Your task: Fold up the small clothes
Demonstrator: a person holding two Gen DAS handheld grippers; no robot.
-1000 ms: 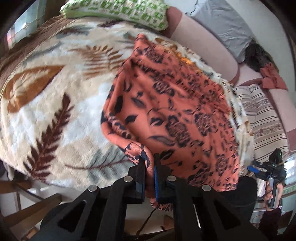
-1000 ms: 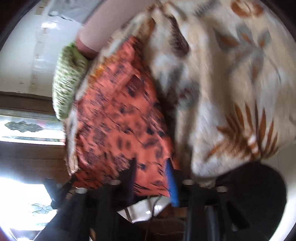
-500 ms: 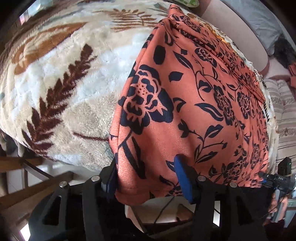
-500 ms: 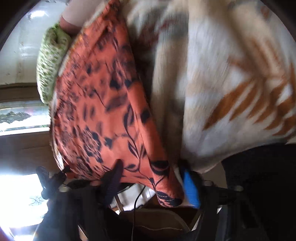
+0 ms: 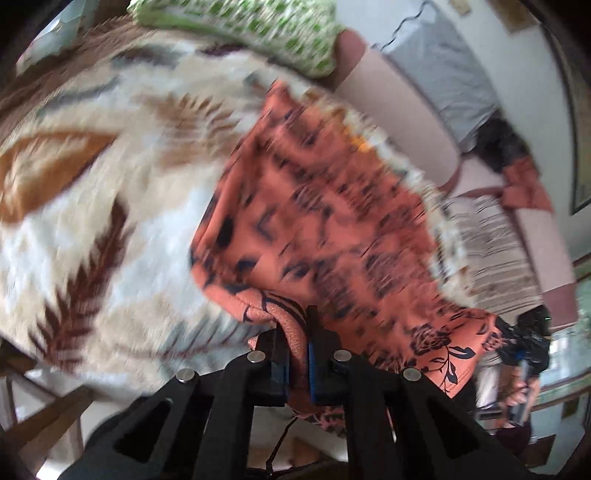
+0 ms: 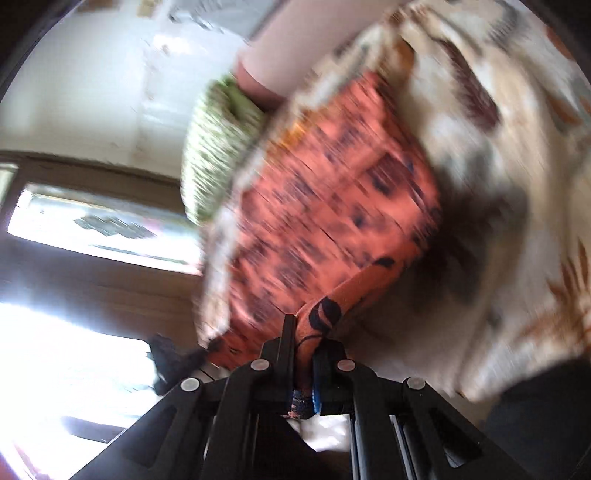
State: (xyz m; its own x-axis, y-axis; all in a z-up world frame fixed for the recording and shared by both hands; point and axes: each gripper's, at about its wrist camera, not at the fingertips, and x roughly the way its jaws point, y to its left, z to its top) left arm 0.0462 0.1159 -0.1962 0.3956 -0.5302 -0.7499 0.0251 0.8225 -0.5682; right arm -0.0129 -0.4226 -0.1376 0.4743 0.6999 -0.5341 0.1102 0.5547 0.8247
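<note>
An orange garment with a dark floral print (image 5: 325, 229) lies spread on a cream leaf-patterned blanket (image 5: 92, 221). My left gripper (image 5: 298, 332) is shut on the garment's near left corner, with bunched cloth pinched between its pads. In the right wrist view the same garment (image 6: 325, 221) runs away from me, and my right gripper (image 6: 304, 332) is shut on its other near corner, a fold of cloth rising between the fingers. Both views are blurred by motion. The right gripper (image 5: 524, 350) also shows at the far right of the left wrist view, held by a hand.
A green-and-white patterned pillow (image 5: 251, 33) lies at the far end of the blanket. A pink bolster (image 5: 399, 110), a grey pillow (image 5: 450, 74) and striped bedding (image 5: 495, 251) sit to the right. Bright windows (image 6: 99, 229) fill the left of the right wrist view.
Half a second ago both grippers stood open around the garment's near edge. Both have since shut on its corners and pulled back, lifting the cloth a little.
</note>
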